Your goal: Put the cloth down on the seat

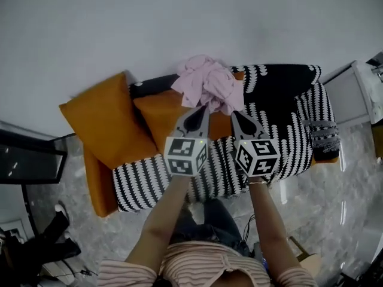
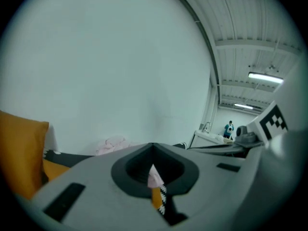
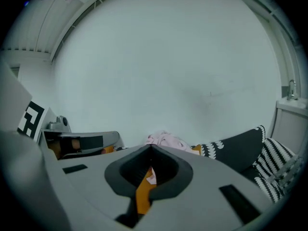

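The pink cloth [image 1: 206,82] sits in a loose, crumpled heap at the back of the seat [image 1: 287,130], a sofa under a black cover with white leaf-like marks. The cloth rests partly on 1 of 2 orange cushions [image 1: 161,112] and partly against the patterned backrest. The larger orange cushion [image 1: 105,121] leans at the sofa's left end, apart from the cloth. In the head view the 2 grippers are side by side over the sofa, both pointing at the heap. The left gripper [image 1: 201,109] has its tip at the cloth's lower left edge and the right gripper [image 1: 235,115] has its tip at the lower right edge. Their marker cubes [image 1: 185,155] are close together in front of the seat's near edge. In the left gripper view the jaws are clenched, meeting at the tip, and the cloth lies beyond them and a little to the left. Only a sliver of pink, orange and patterned fabric shows through the slit lower down. In the right gripper view that gripper's jaws are likewise pressed together at the tip, with the heap rising just behind them and orange in the slit. Whether either tip pinches a fold of fabric cannot be told. The person's bare forearms [image 1: 164,220] reach forward from striped sleeves above a grey marbled floor [image 1: 347,220].
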`<state>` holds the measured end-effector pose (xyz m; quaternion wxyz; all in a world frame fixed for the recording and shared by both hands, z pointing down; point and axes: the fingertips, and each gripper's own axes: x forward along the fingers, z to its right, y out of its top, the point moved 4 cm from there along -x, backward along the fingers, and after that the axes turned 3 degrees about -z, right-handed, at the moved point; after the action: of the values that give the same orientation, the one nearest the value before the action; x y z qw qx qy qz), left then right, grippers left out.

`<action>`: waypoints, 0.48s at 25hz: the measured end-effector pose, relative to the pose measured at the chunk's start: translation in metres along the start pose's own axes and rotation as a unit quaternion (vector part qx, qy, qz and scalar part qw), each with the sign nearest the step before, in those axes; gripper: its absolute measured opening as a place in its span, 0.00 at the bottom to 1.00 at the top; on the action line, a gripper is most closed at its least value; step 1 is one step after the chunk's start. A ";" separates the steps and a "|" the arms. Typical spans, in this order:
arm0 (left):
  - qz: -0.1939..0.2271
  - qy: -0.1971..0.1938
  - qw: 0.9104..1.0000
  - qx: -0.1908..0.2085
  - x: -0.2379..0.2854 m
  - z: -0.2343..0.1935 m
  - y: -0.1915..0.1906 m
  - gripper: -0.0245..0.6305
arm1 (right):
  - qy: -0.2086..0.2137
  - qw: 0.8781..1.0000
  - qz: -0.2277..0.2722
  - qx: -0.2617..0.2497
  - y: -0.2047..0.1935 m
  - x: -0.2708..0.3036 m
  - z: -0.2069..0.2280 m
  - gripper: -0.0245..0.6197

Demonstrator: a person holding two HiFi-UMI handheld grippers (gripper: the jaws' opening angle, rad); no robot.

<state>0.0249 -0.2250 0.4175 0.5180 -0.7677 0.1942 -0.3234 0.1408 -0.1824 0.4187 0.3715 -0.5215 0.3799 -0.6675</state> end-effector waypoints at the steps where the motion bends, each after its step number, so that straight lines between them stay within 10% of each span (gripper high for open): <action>1: 0.001 -0.004 1.000 0.010 -0.009 0.002 0.001 0.06 | -0.003 1.000 0.006 0.005 -0.001 -0.006 -0.006 0.05; 12: 0.023 -0.029 0.997 0.061 -0.078 0.017 0.010 0.05 | -0.028 0.998 0.048 0.025 -0.012 -0.065 -0.050 0.05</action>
<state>-0.0183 -0.1676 0.3812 0.5765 -0.7393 0.1767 -0.2999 0.1025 -0.1135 0.3947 0.4264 -0.5120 0.3768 -0.6435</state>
